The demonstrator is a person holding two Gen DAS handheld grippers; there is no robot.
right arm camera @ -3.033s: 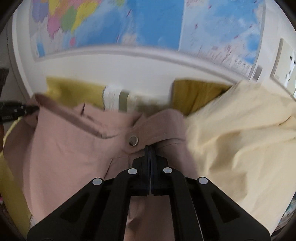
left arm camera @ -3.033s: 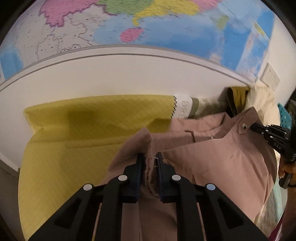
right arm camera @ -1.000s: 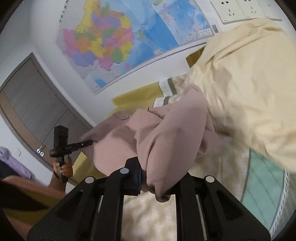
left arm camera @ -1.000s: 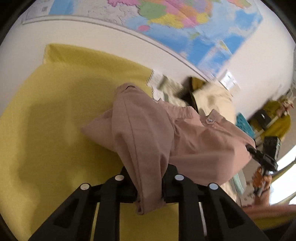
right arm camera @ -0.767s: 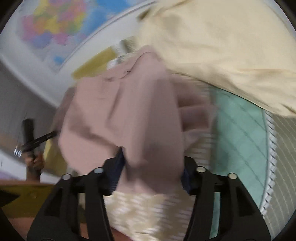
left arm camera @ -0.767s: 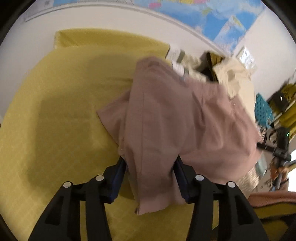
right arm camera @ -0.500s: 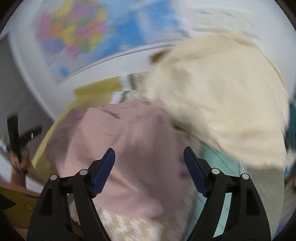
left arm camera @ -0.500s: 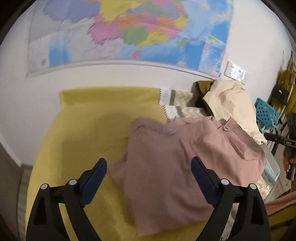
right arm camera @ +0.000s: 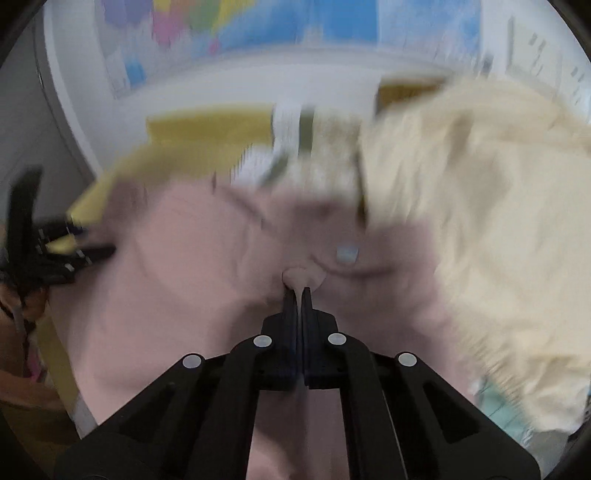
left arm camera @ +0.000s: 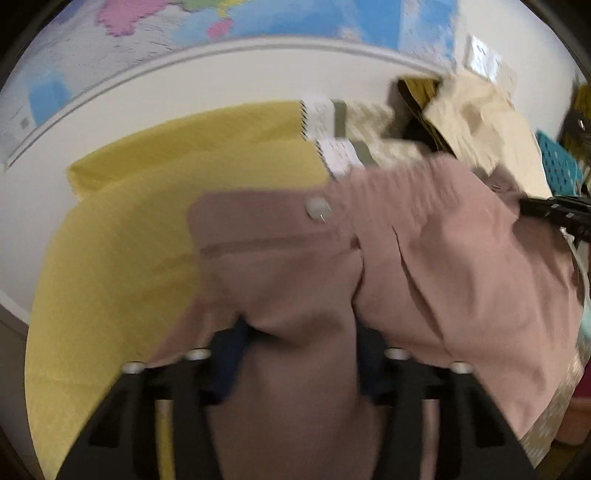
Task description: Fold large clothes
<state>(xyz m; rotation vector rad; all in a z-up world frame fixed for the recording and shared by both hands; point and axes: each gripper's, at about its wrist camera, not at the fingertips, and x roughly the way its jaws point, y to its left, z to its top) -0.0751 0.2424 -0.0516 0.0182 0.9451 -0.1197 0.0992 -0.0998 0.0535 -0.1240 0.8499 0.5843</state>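
A dusty-pink garment with a pale button lies spread on the yellow bedspread. My left gripper is low over its near edge. Its jaws are closing, partly apart, with a loose hump of pink cloth between them and a dark gap at the left pad. My right gripper is shut on a small pinch of the pink garment, just in front of a button. Each view shows the other gripper at the garment's far side: the right gripper and the left gripper.
A cream garment is heaped to the right of the pink one, also in the left wrist view. Patterned bedding lies against the white wall under a map. A teal basket stands at the far right.
Both grippers opened wide and let the pink garment drop flat on the bed. They then came down onto its near edge; the right one has shut on it, the left one has narrowed around it.
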